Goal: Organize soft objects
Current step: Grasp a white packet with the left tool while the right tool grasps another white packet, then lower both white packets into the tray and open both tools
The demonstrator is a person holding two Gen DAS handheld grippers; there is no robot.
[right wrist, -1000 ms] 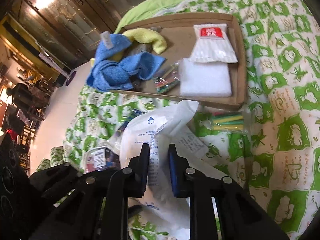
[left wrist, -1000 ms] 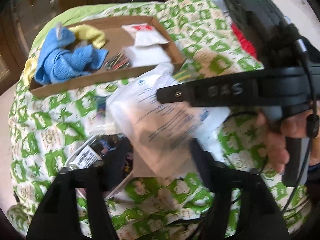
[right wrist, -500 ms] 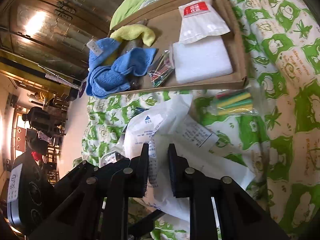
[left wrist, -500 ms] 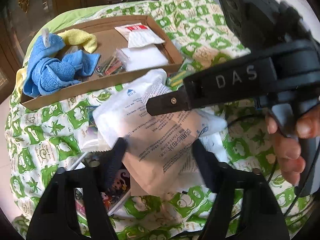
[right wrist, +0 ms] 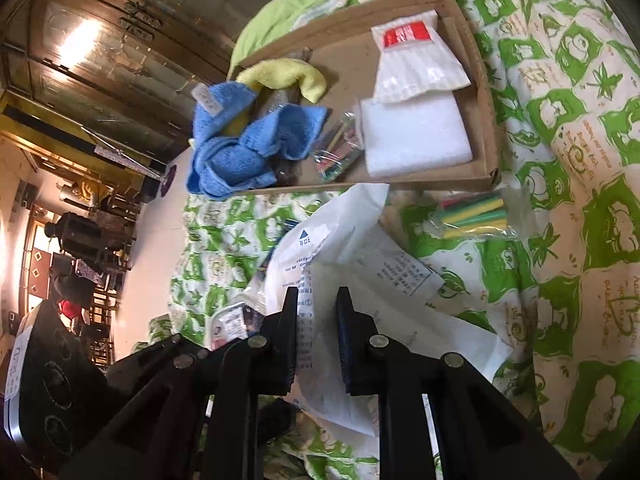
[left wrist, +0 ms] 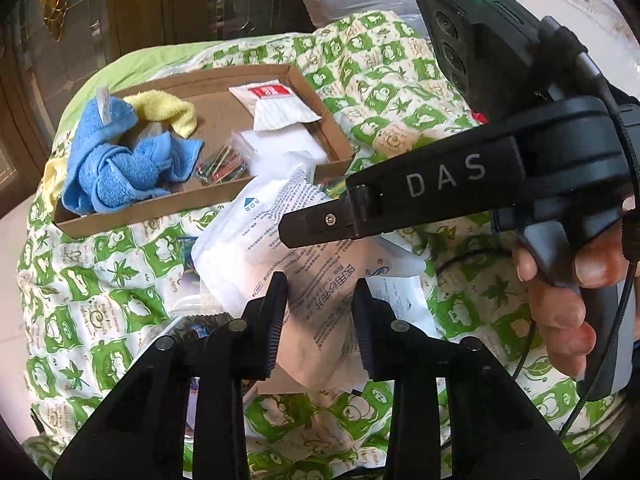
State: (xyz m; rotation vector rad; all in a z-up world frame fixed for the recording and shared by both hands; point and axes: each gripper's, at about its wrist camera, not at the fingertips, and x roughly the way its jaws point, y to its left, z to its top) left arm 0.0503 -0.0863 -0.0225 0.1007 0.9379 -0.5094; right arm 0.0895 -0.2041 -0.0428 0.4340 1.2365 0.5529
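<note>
Your right gripper (right wrist: 317, 308) jaws pinch the white packet (right wrist: 340, 264), left gripper (left wrist: 320, 300) jaws open around it; carry it ahead into the cardboard tray (right wrist: 486, 178).

Blue towel (right wrist: 248, 148), yellow cloth (right wrist: 288, 76), green-and-white patterned bedspread (right wrist: 568, 128), brown cardboard tray (right wrist: 486, 92).

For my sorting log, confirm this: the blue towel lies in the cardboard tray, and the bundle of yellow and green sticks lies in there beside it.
Partly wrong. The blue towel is in the cardboard tray, but the bundle of yellow and green sticks lies outside it, on the green-patterned cloth just past the tray's near wall. The right wrist view shows this.
</note>
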